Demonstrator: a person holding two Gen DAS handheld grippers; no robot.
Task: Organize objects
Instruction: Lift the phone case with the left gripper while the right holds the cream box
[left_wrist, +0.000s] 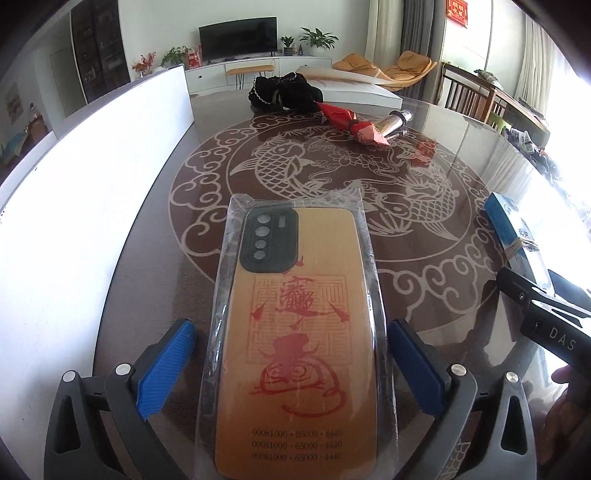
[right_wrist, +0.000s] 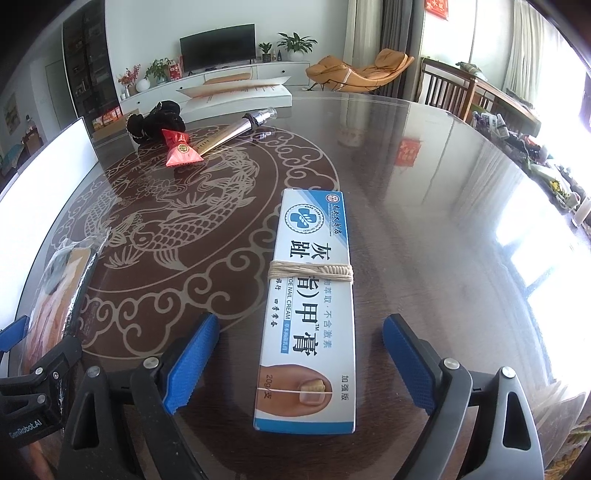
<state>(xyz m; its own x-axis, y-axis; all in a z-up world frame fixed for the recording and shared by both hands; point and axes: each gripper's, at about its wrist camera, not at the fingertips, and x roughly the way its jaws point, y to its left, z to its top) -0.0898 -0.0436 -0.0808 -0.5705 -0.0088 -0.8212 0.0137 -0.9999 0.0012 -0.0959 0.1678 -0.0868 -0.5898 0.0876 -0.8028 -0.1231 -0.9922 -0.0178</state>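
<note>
An orange phone case in clear plastic wrap (left_wrist: 295, 332) lies on the glass table between the blue pads of my left gripper (left_wrist: 291, 365); the jaws stand open, the right pad close to the wrap's edge. A white-blue toe nail cream box (right_wrist: 310, 306) bound with rubber bands lies between the open pads of my right gripper (right_wrist: 299, 365), apart from both. The box also shows in the left wrist view (left_wrist: 517, 236). The case shows in the right wrist view (right_wrist: 55, 291).
At the far side lie a black scrunchie (left_wrist: 284, 92), a red wrapped candy (left_wrist: 354, 125), a gold tube (left_wrist: 391, 123) and a white flat box (left_wrist: 354, 86). A white board (left_wrist: 74, 177) stands along the left. The round table (right_wrist: 443, 221) has a koi pattern.
</note>
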